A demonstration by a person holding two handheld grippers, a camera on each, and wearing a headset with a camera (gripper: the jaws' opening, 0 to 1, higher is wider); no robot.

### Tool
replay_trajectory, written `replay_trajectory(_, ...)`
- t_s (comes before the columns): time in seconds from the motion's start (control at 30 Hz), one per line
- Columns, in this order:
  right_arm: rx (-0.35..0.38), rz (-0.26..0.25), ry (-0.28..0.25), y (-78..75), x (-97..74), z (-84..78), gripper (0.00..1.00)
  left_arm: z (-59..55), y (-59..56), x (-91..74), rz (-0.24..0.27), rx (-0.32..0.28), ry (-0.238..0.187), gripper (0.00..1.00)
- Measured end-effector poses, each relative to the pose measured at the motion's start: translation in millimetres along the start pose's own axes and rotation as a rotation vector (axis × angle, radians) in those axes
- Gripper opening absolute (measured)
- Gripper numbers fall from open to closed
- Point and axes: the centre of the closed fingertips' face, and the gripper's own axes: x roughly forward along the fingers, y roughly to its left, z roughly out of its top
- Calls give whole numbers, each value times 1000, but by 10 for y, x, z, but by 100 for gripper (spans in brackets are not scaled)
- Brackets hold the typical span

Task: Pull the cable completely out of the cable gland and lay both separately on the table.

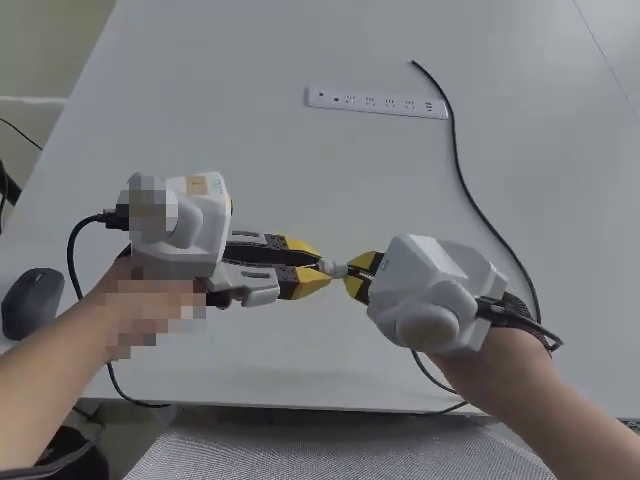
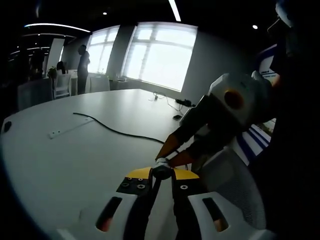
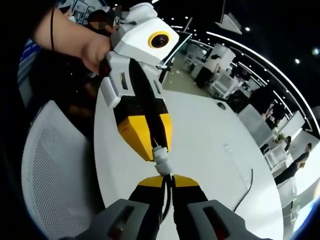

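Now the left tongs (image 1: 320, 272) clamp the cable gland (image 1: 331, 268). Right tongs (image 1: 352, 274) pinch the cable (image 3: 168, 187), above the worktop (image 1: 300, 160).

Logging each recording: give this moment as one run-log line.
left gripper: shut on cable gland | right gripper: shut on cable | cable: not yet out | both above table

Over the near edge of the tabletop (image 1: 250, 170), the left gripper (image 1: 318, 272) and right gripper (image 1: 352, 277) meet tip to tip, with the cable gland (image 1: 331, 268) in the left jaws and the cable (image 3: 167, 192) in the right. Behind them lies a power strip (image 1: 376, 102) (a cord (image 1: 470, 195) runs past it down the right side). At far left is possibly a mouse (image 1: 30, 300).
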Motion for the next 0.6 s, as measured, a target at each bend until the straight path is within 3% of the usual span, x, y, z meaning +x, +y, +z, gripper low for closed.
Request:
replay_trajectory(0.27, 61, -12, 0, -51, -20, -57, 0, 20, 9, -11, 3, 9, -8, 15)
replay_trajectory(0.6, 232, -32, -14, -136, -35, -166, 0, 49, 19, -16, 1, 5, -27, 15)
